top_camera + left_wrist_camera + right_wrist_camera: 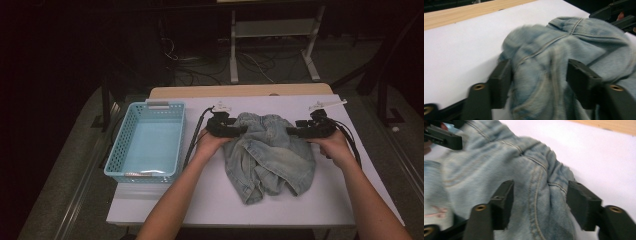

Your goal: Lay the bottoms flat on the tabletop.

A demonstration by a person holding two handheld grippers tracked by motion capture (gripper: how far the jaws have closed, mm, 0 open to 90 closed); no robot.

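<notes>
The denim garment [267, 155] lies crumpled in the middle of the white worktop [210, 200], just right of the light-blue basket [148, 140] and not touching it. It looks like soft, washed denim: limp enough to fold and bunch wherever it is lifted, yet with some weight, so I judge it will sag and drag if taken by a single layer. The thick stitched seams and the gathered far edge seem the surest places to pinch, since the flat cloth would likely slide out. The left tool [235, 131] sits at the garment's far left edge and the right tool [295, 132] at its far right edge, each pointing inward toward the other. In the left gripper view, the jaws stand apart with a seam-crossed hump of cloth [541, 72] between them, not squeezed. The right gripper view shows the same: jaws parted around a ruched fold [541, 195] and not pressing on it. Both forearms reach forward from the near edge, hands low over the worktop.
</notes>
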